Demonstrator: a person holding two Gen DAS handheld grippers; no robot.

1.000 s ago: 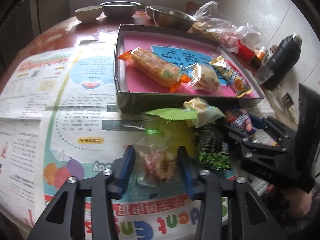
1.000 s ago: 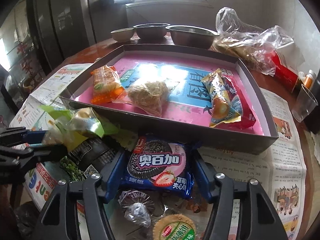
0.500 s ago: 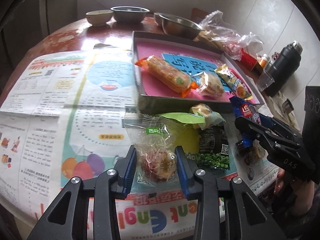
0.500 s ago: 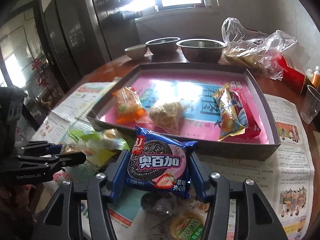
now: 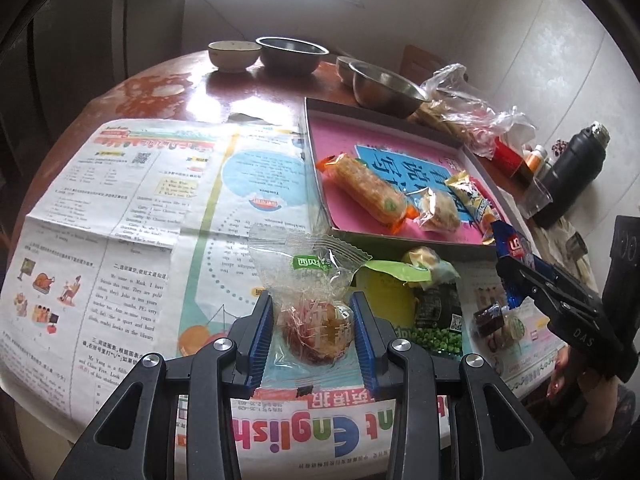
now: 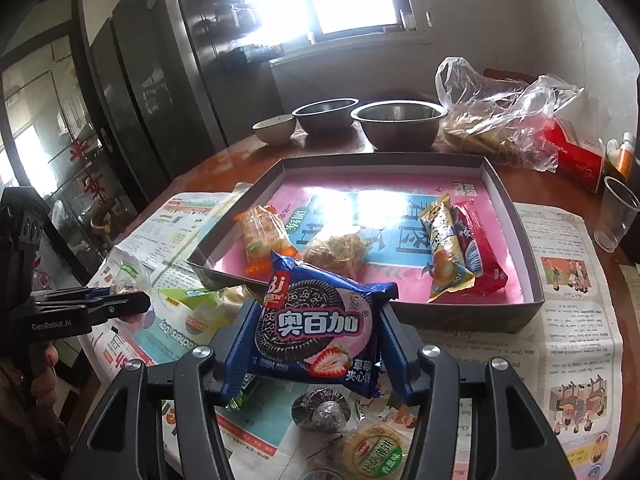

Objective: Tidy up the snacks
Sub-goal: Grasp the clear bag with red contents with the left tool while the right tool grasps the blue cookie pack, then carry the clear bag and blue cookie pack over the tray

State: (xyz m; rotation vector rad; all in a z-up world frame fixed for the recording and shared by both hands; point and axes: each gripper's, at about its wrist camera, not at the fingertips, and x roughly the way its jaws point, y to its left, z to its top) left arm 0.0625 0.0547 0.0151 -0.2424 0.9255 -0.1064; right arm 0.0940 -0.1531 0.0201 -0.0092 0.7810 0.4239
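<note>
left claw (image 5: 314, 334) clamped, right claw (image 6: 316, 342) clamped

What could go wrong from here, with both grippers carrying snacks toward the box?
1. The right gripper holds the blue cookie pack by its soft sides; the pack already sags and could slip out before reaching the box.
2. The left gripper pinches a loose clear wrapped snack; crinkly film may slide between the pads.
3. The box's near wall stands between both loads and the pink floor; a low carry could catch it.
</note>
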